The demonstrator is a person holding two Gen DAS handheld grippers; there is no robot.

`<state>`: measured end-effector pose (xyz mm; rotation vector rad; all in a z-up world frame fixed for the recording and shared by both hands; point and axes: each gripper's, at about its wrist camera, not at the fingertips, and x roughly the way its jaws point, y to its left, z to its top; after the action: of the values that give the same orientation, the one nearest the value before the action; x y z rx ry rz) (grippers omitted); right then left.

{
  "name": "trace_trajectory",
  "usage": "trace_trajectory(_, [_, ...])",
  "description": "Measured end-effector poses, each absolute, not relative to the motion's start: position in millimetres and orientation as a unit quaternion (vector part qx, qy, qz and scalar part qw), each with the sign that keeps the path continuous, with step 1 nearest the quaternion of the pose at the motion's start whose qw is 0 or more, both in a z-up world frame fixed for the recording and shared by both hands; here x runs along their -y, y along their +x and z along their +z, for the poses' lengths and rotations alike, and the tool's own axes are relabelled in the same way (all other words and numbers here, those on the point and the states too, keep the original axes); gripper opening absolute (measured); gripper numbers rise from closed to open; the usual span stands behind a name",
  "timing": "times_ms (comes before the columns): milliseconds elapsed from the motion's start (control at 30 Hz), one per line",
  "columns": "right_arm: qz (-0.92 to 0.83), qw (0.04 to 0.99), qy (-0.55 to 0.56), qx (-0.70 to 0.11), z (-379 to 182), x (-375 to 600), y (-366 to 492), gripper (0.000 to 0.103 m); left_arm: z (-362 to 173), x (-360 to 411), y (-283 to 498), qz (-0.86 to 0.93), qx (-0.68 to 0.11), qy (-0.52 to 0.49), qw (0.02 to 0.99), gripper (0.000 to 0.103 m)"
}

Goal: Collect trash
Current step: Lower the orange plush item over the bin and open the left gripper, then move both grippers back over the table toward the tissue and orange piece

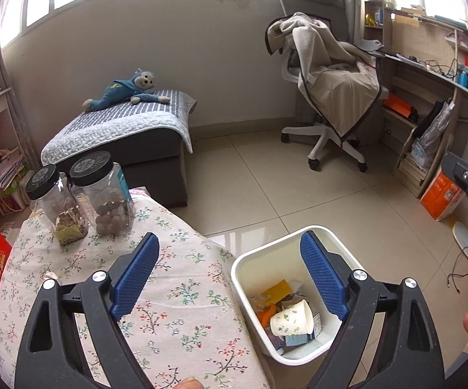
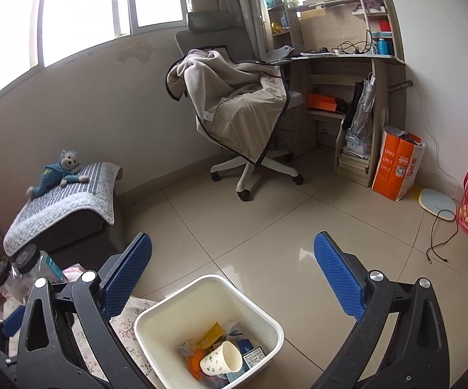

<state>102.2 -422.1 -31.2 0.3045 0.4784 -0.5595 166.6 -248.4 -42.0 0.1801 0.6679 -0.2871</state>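
Where visible: bin (image 1: 243,278), cup (image 1: 290,319), perhaps wrappers.

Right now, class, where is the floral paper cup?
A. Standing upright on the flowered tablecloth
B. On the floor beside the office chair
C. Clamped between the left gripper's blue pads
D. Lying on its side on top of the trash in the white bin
D: the paper cup lies tipped on its side on the wrappers inside the white bin, and no gripper holds it.

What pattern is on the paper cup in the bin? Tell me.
White with small green floral sprigs; the paper cup shows best in the left wrist view.
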Motion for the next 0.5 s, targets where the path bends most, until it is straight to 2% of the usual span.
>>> trace_trajectory(500, [-0.167, 0.934, -0.003, -0.317, -48.1, 277.5, 174.2, 0.096, -56.4, 108.3, 211.0, -0.028, -0.358, 0.058, 0.932, 0.089])
